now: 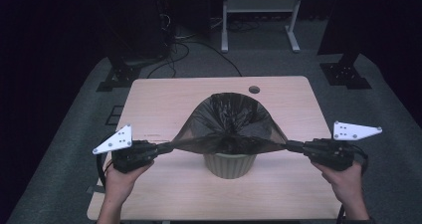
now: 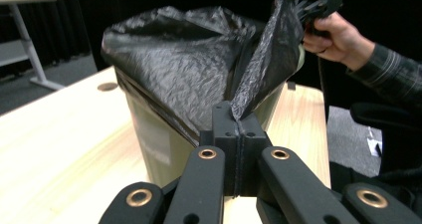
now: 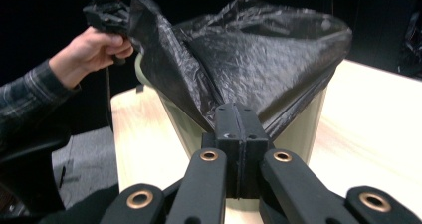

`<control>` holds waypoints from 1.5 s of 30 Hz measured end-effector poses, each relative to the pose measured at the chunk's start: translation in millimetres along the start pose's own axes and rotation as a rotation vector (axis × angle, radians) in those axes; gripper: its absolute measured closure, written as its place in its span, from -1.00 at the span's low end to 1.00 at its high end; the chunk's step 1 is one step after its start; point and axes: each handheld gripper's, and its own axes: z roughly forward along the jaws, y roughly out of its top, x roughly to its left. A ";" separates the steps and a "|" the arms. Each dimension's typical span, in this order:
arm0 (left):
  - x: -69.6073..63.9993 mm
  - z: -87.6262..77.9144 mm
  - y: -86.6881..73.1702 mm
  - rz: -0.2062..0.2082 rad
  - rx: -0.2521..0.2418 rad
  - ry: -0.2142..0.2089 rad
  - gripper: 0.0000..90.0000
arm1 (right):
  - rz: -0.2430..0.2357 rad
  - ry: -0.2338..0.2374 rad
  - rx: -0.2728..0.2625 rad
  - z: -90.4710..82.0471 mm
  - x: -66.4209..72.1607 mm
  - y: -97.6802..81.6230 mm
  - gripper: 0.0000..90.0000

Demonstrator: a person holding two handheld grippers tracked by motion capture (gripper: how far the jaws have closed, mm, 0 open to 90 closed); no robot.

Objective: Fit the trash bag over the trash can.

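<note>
High view: pale wooden desk (image 1: 164, 99) on grey carpet, dark room. Left gripper (image 1: 158, 149) and right gripper (image 1: 293, 145) each clamp the black bag (image 1: 229, 119), stretched over the bin (image 1: 230, 164) near the desk's front edge, hiding its rim.

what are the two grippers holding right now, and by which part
Both hold the black bin bag. The left gripper and the right gripper each pinch its rim on opposite sides, stretching it over the pale bin.

The bin (image 1: 230, 165) stands on the table (image 1: 164, 99). The bag (image 1: 230, 122) sits over it, between both grippers.
</note>
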 end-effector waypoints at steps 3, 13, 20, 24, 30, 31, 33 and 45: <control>0.4 3.2 -7.5 -0.002 0.049 0.006 0.99 | 0.009 -0.001 0.020 -0.4 0.1 -6.4 1.00; 7.1 19.0 -30.2 -0.001 0.166 0.012 0.99 | 0.048 -0.039 0.097 12.9 -13.4 -35.3 1.00; 5.4 40.5 -38.5 0.006 0.228 -0.018 1.00 | 0.055 -0.021 0.156 26.8 -16.5 -45.1 1.00; 6.3 44.0 -39.0 0.005 0.250 -0.019 1.00 | 0.064 -0.028 0.164 27.9 -19.0 -46.3 1.00; 0.8 52.4 -41.5 0.024 0.300 -0.064 0.99 | 0.046 -0.039 0.199 28.6 -16.9 -46.7 1.00; 0.8 53.6 -42.4 0.024 0.297 -0.070 0.99 | 0.044 -0.038 0.209 29.9 -16.7 -47.4 1.00; 0.3 55.7 -43.6 0.032 0.299 -0.082 0.99 | 0.030 -0.034 0.236 33.6 -15.2 -48.6 1.00; 10.1 58.7 -58.3 -0.002 0.322 -0.066 0.99 | 0.043 -0.080 0.275 37.1 -25.3 -59.3 1.00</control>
